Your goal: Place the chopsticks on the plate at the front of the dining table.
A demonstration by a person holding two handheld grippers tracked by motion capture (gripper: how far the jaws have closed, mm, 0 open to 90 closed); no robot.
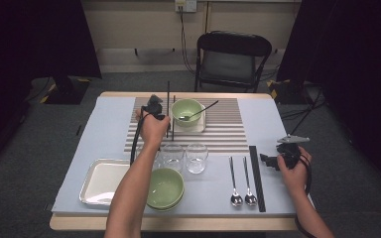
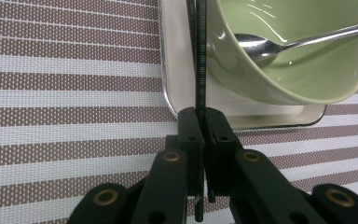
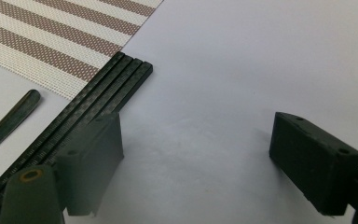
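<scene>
My left gripper (image 1: 167, 119) (image 2: 204, 116) is shut on black chopsticks (image 1: 168, 101) (image 2: 199, 70), which stand just left of a green bowl (image 1: 186, 111) (image 2: 298, 70). The bowl holds a metal spoon (image 1: 198, 112) (image 2: 265, 46) and sits on a small white square plate (image 1: 200, 126) (image 2: 182, 79) on the striped placemat (image 1: 228, 129) (image 2: 65, 93). At the table's right edge my right gripper (image 1: 269, 161) (image 3: 200, 158) is open, low over the bare blue-grey cloth. Its left jaw is beside a bundle of black chopsticks (image 1: 257, 173) (image 3: 107, 93) lying flat.
Clear glasses (image 1: 196, 157) stand in a row at the placemat's near edge. A second green bowl (image 1: 164, 188) and a metal tray (image 1: 104, 181) are at the front left. Two spoons (image 1: 242, 183) lie left of the chopstick bundle. A folding chair (image 1: 233, 59) stands behind the table.
</scene>
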